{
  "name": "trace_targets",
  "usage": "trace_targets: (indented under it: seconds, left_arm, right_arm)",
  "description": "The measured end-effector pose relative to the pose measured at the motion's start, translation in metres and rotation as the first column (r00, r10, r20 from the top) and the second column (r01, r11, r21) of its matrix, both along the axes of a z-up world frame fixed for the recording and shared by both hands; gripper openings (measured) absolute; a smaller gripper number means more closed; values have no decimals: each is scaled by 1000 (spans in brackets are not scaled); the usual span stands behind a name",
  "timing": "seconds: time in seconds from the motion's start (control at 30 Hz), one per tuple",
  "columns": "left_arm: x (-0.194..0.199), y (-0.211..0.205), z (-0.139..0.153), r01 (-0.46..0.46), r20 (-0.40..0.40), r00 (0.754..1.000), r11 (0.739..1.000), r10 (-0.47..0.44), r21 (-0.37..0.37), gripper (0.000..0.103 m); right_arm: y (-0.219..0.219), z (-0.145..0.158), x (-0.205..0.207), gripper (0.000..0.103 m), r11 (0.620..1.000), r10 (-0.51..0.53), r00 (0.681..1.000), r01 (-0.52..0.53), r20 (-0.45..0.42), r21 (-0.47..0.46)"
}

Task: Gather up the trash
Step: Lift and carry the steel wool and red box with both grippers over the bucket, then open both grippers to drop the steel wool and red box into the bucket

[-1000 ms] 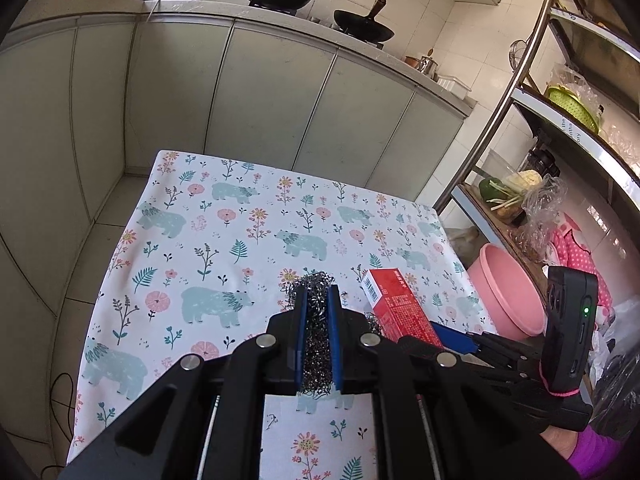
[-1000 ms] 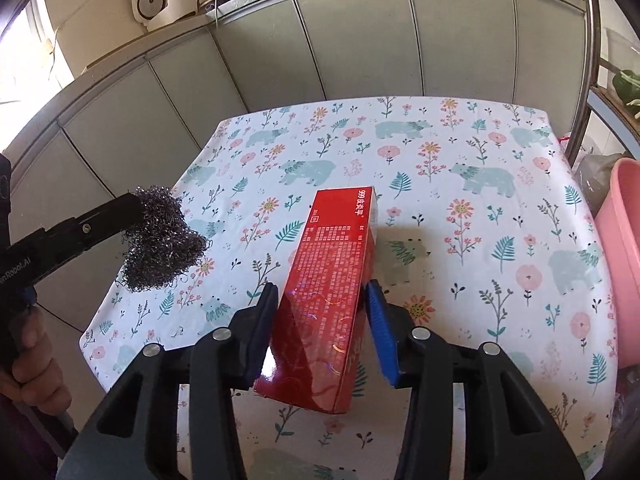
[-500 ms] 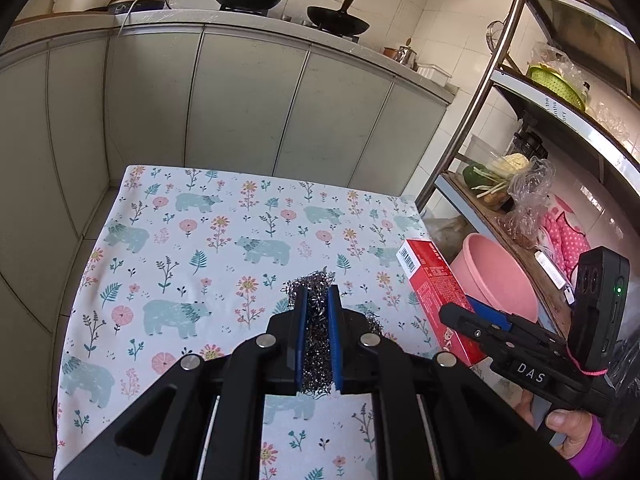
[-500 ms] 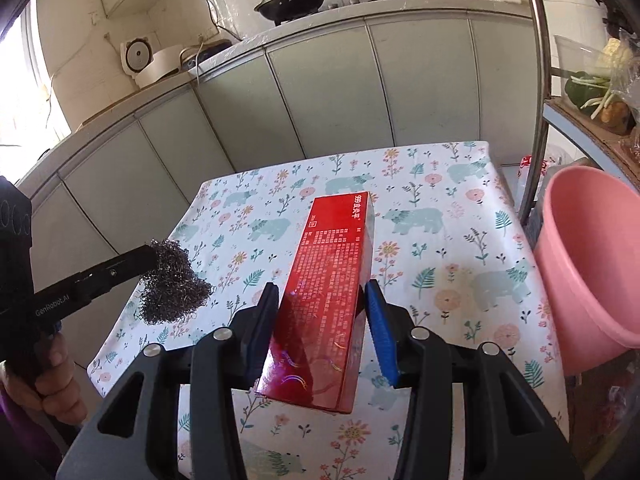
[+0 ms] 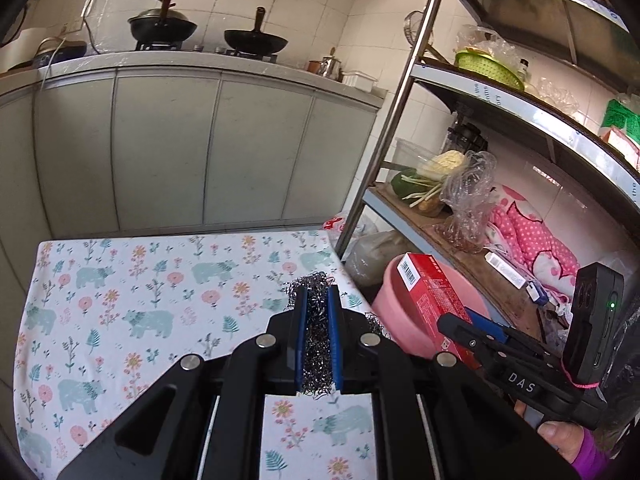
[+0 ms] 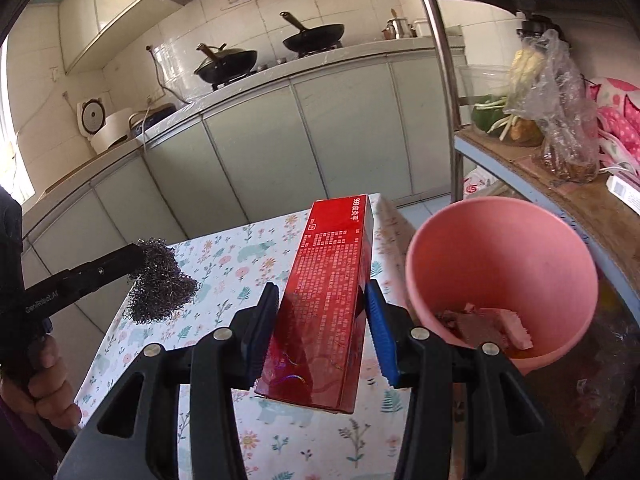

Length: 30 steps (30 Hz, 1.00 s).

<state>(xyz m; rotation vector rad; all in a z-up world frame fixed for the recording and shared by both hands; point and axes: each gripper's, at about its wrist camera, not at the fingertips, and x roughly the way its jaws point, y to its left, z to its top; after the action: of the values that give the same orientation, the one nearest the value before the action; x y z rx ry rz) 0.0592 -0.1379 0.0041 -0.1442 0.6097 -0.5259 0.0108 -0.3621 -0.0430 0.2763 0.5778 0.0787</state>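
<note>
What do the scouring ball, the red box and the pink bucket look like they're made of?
Scouring ball: tangled, dark grey metal wire with small glints, probably steel wool. It is clamped in the left gripper.
Red box: glossy printed cardboard, judging by its sharp folded edges and sheen. The right gripper holds it.
Pink bucket: smooth, matte plastic, likely moulded, with an even colour and rounded rim.

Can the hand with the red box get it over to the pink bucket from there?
Probably yes. The right gripper is shut on the red box, and the pink bucket sits just to its right, open at the top. Nothing shows between them; only some scraps lie inside.
</note>
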Motion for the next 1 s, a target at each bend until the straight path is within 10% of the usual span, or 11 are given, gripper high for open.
trace_targets:
  seconds: [0.57, 1.0]
  left_arm:
    - [40, -160, -11, 251, -21, 968, 968, -251, -23, 9]
    - [58, -207, -59, 280, -90, 957, 959, -276, 37, 9]
  right_arm:
    - [-107, -18, -1, 45, 975, -220, 975, 221, -20, 22]
    - [-130, -45, 13, 45, 960, -280, 957, 281, -74, -4]
